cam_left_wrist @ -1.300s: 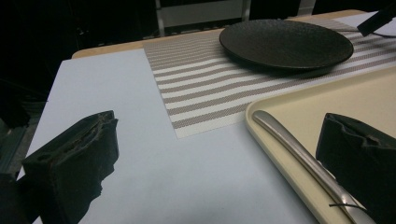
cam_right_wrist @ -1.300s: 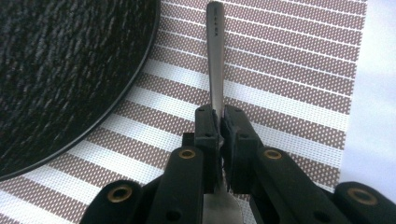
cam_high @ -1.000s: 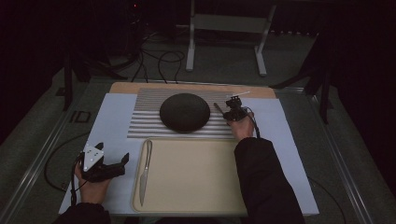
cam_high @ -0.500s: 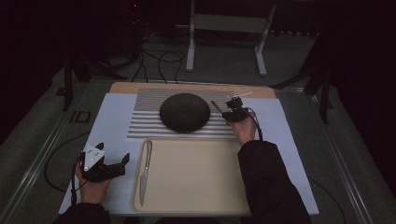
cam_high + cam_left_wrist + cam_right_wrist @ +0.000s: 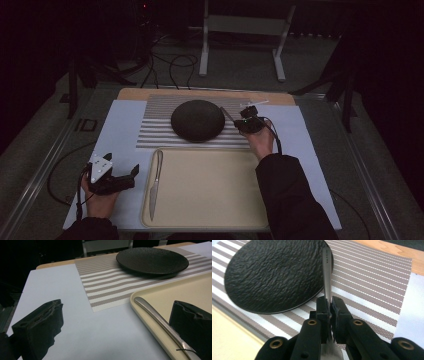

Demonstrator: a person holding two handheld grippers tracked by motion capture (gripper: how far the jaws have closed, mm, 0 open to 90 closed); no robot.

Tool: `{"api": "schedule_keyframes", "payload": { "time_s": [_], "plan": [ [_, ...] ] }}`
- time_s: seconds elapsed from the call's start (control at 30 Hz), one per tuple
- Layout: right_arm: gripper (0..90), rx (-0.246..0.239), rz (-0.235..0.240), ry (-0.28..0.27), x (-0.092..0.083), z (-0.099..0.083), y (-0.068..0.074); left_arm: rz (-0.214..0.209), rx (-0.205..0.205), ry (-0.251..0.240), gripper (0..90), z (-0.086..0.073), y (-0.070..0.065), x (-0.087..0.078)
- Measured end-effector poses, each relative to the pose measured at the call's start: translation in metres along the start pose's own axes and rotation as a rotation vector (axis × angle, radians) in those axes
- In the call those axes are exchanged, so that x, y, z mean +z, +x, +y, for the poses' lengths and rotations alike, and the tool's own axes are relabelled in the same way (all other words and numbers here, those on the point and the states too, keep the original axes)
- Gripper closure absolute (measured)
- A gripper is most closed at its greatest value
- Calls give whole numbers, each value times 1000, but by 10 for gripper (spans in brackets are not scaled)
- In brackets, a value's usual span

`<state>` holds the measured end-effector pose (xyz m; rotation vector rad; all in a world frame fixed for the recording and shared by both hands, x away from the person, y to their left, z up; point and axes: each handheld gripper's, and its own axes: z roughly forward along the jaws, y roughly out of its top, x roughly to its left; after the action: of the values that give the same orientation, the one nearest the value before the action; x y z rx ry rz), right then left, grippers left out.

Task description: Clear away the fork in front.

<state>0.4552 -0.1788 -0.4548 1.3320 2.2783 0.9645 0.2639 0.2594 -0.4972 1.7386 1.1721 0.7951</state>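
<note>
My right gripper [image 5: 240, 123] [image 5: 329, 307] is shut on a steel piece of cutlery [image 5: 228, 114] [image 5: 327, 275]. Its slim handle points past the jaws to the right rim of the round black plate [image 5: 197, 120] [image 5: 274, 275] on the striped placemat [image 5: 155, 131] [image 5: 367, 282]. The wider end is hidden under the jaws. My left gripper [image 5: 131, 175] [image 5: 118, 306] rests open on the pale sheet, left of the beige tray [image 5: 210, 192] [image 5: 162, 292], with nothing between its jaws. A steel knife [image 5: 155, 182] [image 5: 160, 322] lies along the tray's left side.
A pale blue-white sheet [image 5: 120, 130] covers a wooden board [image 5: 135, 93] on the table. Metal rails [image 5: 40, 175] run along both table sides. A stand's legs [image 5: 205, 45] and cables [image 5: 165, 62] lie on the floor beyond the far edge.
My right gripper has drifted a little left toward the plate with the cutlery in it. The left gripper has stayed where it was.
</note>
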Motion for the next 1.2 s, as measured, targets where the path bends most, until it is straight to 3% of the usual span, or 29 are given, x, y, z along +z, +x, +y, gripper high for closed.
{"api": "schedule_keyframes", "payload": {
  "time_s": [0.37, 0.53, 0.7, 0.97, 1.2],
  "plan": [
    [863, -40, 43, -53, -18, -10, 15, -11, -14, 3, 0, 2, -1, 1],
    [863, -67, 65, -75, -25, -13, 23, -30, -22, 26, 0, 5, -5, 1],
    [863, -93, 87, -85, -29, -18, 31, -53, -9, 24, 0, 14, -10, 1],
    [863, -130, 112, -124, -40, -19, 45, -113, -41, 11, 0, 29, -12, 2],
    [863, -146, 135, -151, -46, -19, 56, -135, -53, 13, 0, 43, -17, 11]
  ]
}}
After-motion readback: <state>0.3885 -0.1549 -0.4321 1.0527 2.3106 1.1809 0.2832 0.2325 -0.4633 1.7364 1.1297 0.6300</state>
